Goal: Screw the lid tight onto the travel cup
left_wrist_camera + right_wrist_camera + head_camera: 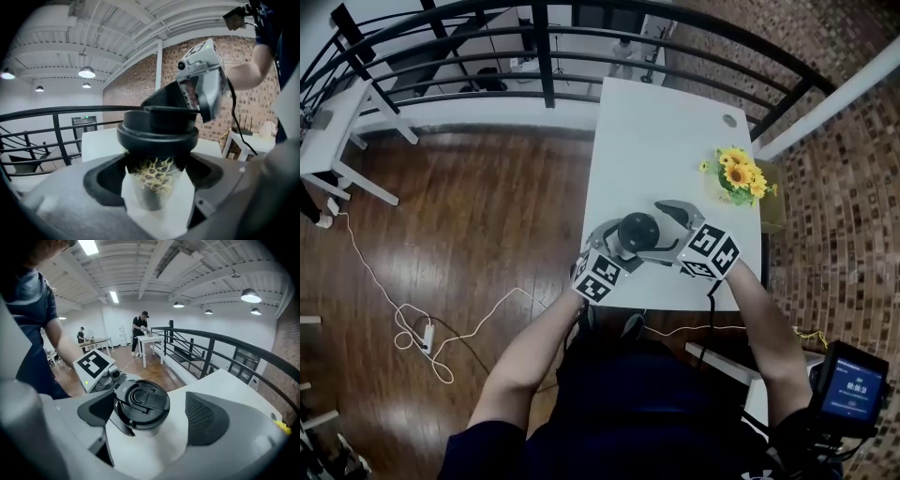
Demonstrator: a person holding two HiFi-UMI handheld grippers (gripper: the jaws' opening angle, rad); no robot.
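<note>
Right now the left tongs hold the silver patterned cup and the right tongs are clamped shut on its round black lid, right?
No: the right gripper view shows the right tongs wide open around the round black lid. The left tongs do hold the silver patterned cup.

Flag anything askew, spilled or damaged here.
Nothing stands out. The lid sits squarely on the cup, the table shows no spill, and the flowers stand upright.
</note>
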